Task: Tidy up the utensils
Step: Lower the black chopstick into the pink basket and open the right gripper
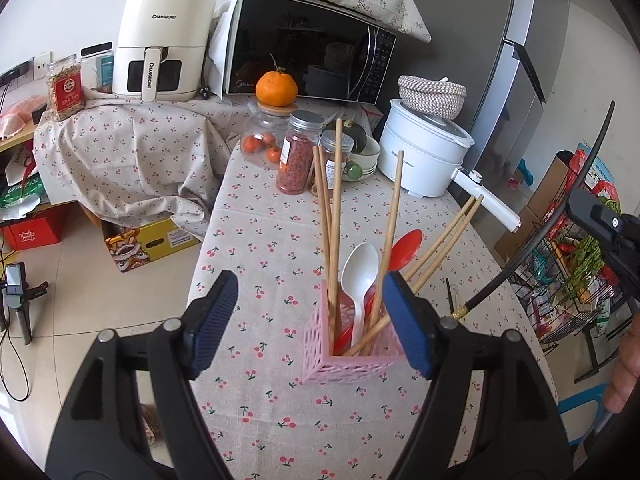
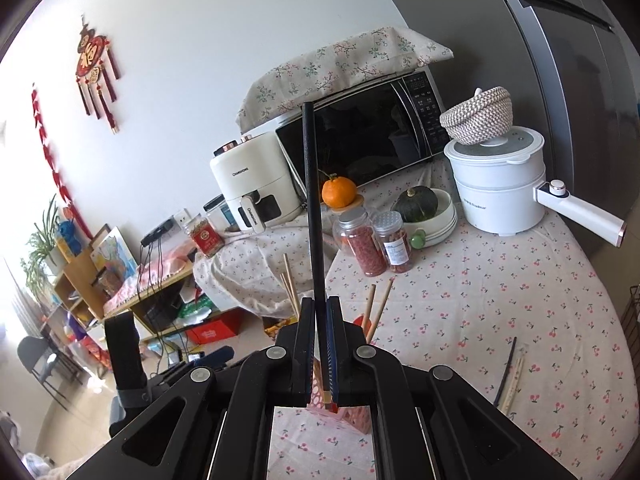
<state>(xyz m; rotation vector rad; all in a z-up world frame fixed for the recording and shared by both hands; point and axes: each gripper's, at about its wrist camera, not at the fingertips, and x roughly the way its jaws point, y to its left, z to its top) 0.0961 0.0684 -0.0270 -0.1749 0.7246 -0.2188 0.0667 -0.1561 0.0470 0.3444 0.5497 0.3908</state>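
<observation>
A pink lattice holder (image 1: pixel 352 364) stands on the cherry-print tablecloth (image 1: pixel 256 240). It holds several wooden chopsticks (image 1: pixel 337 208), a white spoon (image 1: pixel 360 276) and a red spoon (image 1: pixel 406 248). My left gripper (image 1: pixel 308 326) is open and empty, its right finger beside the holder. My right gripper (image 2: pixel 320 320) is shut on a black chopstick (image 2: pixel 311 200) that points upward; it also shows in the left wrist view (image 1: pixel 556 216), gold-tipped end near the holder. The holder (image 2: pixel 352 416) shows below the right gripper. Another black chopstick (image 2: pixel 506 376) lies on the table beside a pale one.
At the table's back stand a white electric pot (image 1: pixel 424 152) with a woven basket on it, spice jars (image 1: pixel 296 156), a bowl with a squash (image 2: pixel 420 204), an orange (image 1: pixel 277 88) on a glass jar, a microwave (image 1: pixel 304 48) and an air fryer (image 1: pixel 164 48). A wire rack (image 1: pixel 576 280) stands right of the table.
</observation>
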